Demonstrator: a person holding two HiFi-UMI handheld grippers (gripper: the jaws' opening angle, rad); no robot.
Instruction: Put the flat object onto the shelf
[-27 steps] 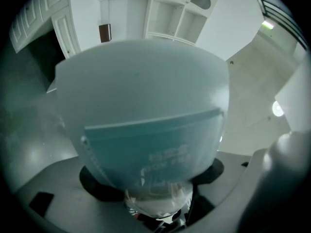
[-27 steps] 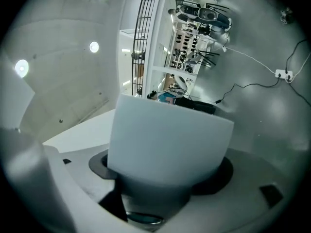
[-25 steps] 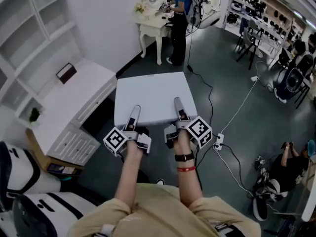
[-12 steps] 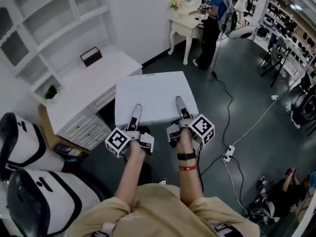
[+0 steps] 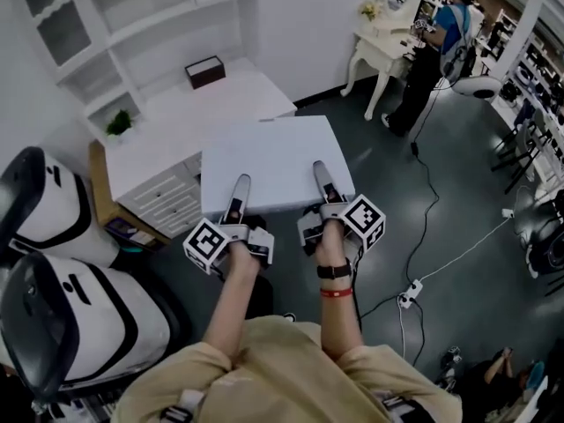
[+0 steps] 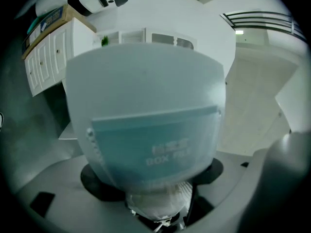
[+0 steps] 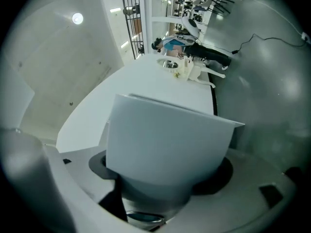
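A flat white box (image 5: 273,159) hangs level in front of me, gripped at its near edge from both sides. My left gripper (image 5: 236,194) is shut on its near left part, one finger lying across the top. The right gripper (image 5: 324,183) is shut on the near right part the same way. The box (image 6: 146,96) fills the left gripper view between the jaws and carries a pale blue label. It also fills the right gripper view (image 7: 165,140). The white shelf unit (image 5: 132,20) stands beyond it at the upper left, over a white desk (image 5: 176,126).
On the desk sit a dark brown box (image 5: 205,70) and a small green plant (image 5: 119,123). Large white and black machines (image 5: 62,271) crowd the left. A person (image 5: 436,47) stands by a white dressing table (image 5: 383,42). A power strip (image 5: 407,296) with cables lies on the floor.
Both grippers and the box have swung left together. The shelf unit and desk now lie just behind the box, and the dressing table and person have slid to the upper right.
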